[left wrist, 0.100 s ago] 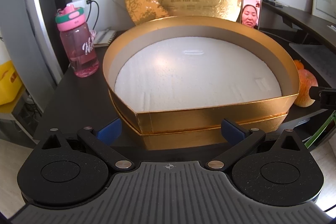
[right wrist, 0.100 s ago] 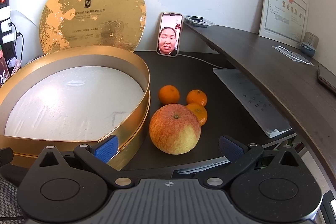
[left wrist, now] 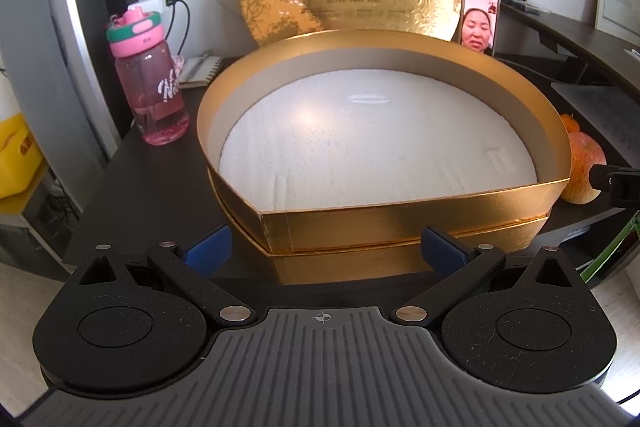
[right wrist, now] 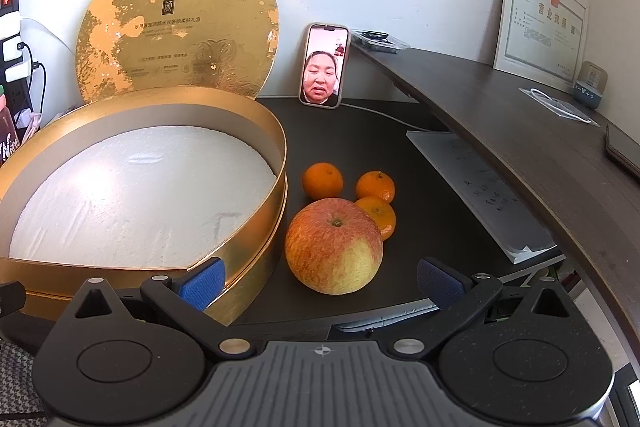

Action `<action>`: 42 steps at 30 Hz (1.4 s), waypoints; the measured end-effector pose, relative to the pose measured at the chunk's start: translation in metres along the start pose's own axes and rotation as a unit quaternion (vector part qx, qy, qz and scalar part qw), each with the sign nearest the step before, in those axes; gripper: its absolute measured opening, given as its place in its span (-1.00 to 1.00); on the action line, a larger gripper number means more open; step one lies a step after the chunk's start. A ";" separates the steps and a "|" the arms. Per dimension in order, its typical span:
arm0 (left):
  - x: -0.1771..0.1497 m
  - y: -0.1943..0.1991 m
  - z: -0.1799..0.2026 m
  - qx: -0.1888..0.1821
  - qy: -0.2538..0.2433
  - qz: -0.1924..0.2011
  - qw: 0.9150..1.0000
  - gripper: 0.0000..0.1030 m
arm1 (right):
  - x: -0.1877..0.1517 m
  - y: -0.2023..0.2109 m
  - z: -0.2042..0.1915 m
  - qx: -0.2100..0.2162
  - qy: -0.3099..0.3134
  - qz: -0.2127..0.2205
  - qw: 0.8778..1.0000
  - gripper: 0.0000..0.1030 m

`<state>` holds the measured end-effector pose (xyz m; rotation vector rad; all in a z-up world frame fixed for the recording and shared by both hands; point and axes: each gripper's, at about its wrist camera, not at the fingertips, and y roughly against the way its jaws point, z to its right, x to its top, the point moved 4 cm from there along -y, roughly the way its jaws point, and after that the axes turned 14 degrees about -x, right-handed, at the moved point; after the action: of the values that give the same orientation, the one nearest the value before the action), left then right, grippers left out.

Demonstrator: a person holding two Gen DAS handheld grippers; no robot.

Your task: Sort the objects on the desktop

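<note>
A large gold box (left wrist: 400,223) with a white foam floor sits open on the dark desk; it also shows in the right wrist view (right wrist: 256,227). My left gripper (left wrist: 326,253) is open and empty, just in front of the box's near wall. A red-yellow apple (right wrist: 334,247) lies right of the box, with three small oranges (right wrist: 322,181) behind it. My right gripper (right wrist: 318,281) is open and empty, close in front of the apple. The apple's edge (left wrist: 586,167) shows in the left wrist view.
The gold round lid (right wrist: 176,23) leans on the wall behind the box. A phone (right wrist: 325,67) stands next to it. A pink water bottle (left wrist: 150,83) stands left of the box. Papers (right wrist: 480,187) lie right of the fruit under a raised shelf (right wrist: 520,131).
</note>
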<state>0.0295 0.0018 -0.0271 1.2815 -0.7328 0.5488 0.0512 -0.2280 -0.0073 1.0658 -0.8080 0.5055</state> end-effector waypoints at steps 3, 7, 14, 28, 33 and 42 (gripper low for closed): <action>-0.001 0.000 0.000 -0.001 0.002 0.000 1.000 1.00 | 0.000 0.000 -0.001 0.002 0.001 0.000 1.000 0.99; -0.002 0.000 -0.001 -0.002 0.004 -0.001 1.000 1.00 | -0.002 -0.003 -0.002 0.004 0.001 0.000 1.000 0.99; -0.004 0.000 -0.001 -0.004 0.007 -0.002 1.000 1.00 | -0.002 -0.001 -0.001 0.004 0.003 0.000 1.000 0.99; -0.004 -0.001 -0.003 -0.004 0.008 -0.007 1.000 1.00 | -0.002 0.001 -0.005 0.005 0.008 -0.004 1.000 0.99; -0.003 -0.001 -0.003 -0.004 0.009 -0.007 1.000 1.00 | -0.001 0.001 -0.004 0.006 0.009 -0.004 1.000 0.99; -0.002 -0.001 -0.002 -0.003 0.007 -0.007 1.000 1.00 | 0.000 0.001 -0.004 0.007 0.009 -0.003 1.000 0.99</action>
<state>0.0295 0.0031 -0.0297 1.2748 -0.7136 0.5441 0.0516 -0.2235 -0.0080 1.0750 -0.7856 0.5152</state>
